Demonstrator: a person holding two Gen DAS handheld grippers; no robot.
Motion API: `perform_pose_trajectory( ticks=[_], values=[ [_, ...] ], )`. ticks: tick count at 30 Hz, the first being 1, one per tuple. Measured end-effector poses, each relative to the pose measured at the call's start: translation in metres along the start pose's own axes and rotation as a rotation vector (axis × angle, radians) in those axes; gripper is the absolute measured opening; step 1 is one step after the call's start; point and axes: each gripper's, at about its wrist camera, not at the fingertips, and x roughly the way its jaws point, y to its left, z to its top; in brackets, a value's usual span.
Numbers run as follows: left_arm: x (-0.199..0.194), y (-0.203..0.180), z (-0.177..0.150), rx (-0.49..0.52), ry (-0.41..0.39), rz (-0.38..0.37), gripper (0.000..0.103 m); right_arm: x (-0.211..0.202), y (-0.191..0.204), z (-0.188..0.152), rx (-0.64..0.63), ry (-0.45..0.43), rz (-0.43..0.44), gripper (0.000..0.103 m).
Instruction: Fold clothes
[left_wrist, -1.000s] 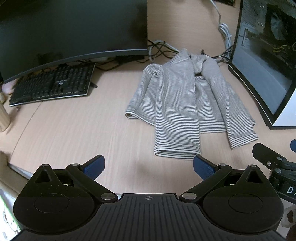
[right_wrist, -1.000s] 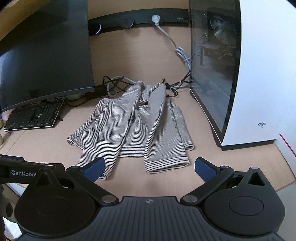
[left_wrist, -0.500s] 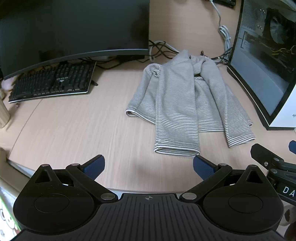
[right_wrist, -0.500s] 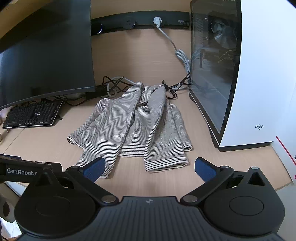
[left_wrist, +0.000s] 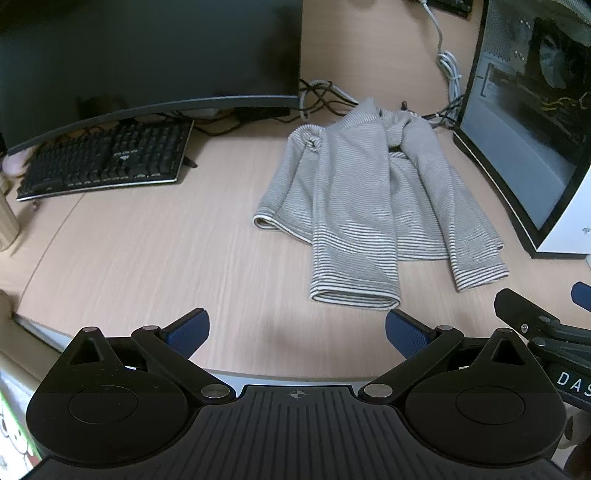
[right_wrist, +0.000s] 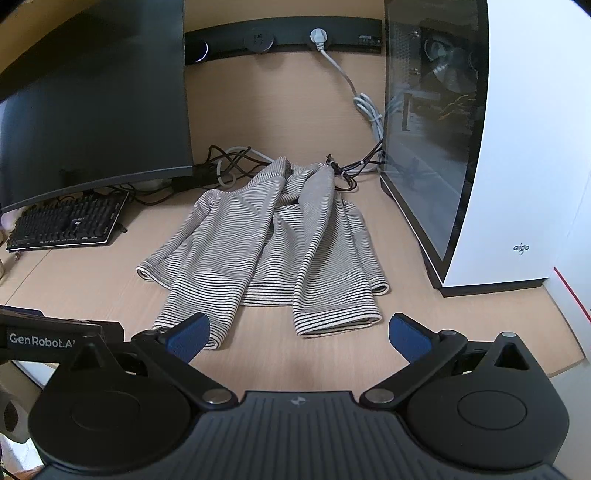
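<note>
A grey-and-white striped long-sleeved top (left_wrist: 373, 206) lies on the wooden desk (left_wrist: 147, 258), both sleeves folded down over its front, cuffs toward me. It also shows in the right wrist view (right_wrist: 273, 243). My left gripper (left_wrist: 295, 332) is open and empty, above the desk's near edge, short of the left cuff. My right gripper (right_wrist: 299, 334) is open and empty, just short of the right cuff (right_wrist: 338, 323). The right gripper's body shows at the right edge of the left wrist view (left_wrist: 543, 325).
A black curved monitor (left_wrist: 147, 55) and black keyboard (left_wrist: 103, 162) stand at the back left. A white PC case with a glass side (right_wrist: 480, 147) stands right of the top. Tangled cables (right_wrist: 236, 166) lie behind the top. The desk's front edge (left_wrist: 280, 376) is close below both grippers.
Both grippers have drawn back slightly toward the desk's near edge, so the top looks a little farther away. Both stay open and the top has not moved.
</note>
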Motion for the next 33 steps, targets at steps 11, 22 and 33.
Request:
perform_pose_trajectory(
  ticks=[11,22,33],
  values=[
    [-0.007,-0.001,0.000,0.005,-0.041,-0.012,0.103,0.001,-0.003,-0.001,0.000,-0.008,0.006,0.103],
    [-0.003,-0.002,0.003,0.004,-0.041,-0.018,0.103,0.006,-0.006,-0.003,0.004,-0.001,0.008,0.103],
    [0.010,0.001,0.012,0.006,-0.022,-0.020,0.103,0.023,-0.006,0.000,0.013,0.019,0.009,0.103]
  ],
)
